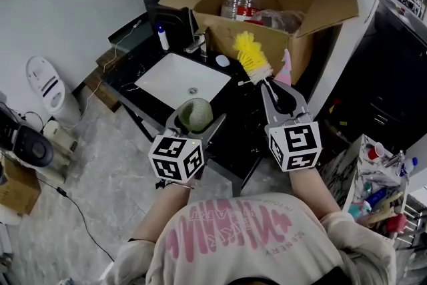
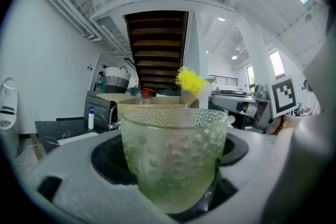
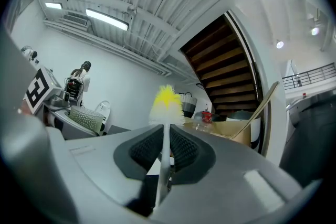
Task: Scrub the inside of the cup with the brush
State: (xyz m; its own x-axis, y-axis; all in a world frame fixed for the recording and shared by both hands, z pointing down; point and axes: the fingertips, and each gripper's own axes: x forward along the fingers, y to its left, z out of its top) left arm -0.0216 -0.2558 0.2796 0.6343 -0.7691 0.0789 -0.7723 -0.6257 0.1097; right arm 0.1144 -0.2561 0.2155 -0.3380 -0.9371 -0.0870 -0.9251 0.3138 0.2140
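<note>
On our left, the white sink [image 1: 170, 80] sits in the dark counter. Just in front of it, our left gripper [image 1: 195, 119] has its jaws spread wide and pressed against the sides of the green dimpled cup [image 2: 173, 160], holding it upright with its mouth up. Moving right, our right gripper [image 1: 279, 95] is pinched nearly closed on the thin white handle of the brush [image 1: 251, 55]. Its yellow bristles point away from us, clear of the cup. Behind them stands an open cardboard box [image 1: 333, 7].
</note>
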